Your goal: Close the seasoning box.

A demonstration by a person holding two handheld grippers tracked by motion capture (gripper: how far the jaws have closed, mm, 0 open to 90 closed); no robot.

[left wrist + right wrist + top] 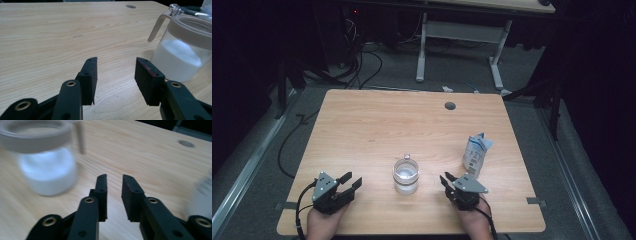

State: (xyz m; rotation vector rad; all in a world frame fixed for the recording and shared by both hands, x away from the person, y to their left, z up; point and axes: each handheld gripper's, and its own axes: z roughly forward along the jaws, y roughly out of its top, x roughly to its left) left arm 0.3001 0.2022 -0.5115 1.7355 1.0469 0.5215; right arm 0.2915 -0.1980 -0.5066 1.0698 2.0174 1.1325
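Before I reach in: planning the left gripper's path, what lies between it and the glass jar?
Bare tabletop only, in the high view, between left gripper and glass jar.

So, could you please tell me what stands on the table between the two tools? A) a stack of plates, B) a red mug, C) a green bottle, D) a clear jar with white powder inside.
D: the high view shows a clear jar holding white powder, standing between the left tool and the right tool, with a small carton farther right on the table.
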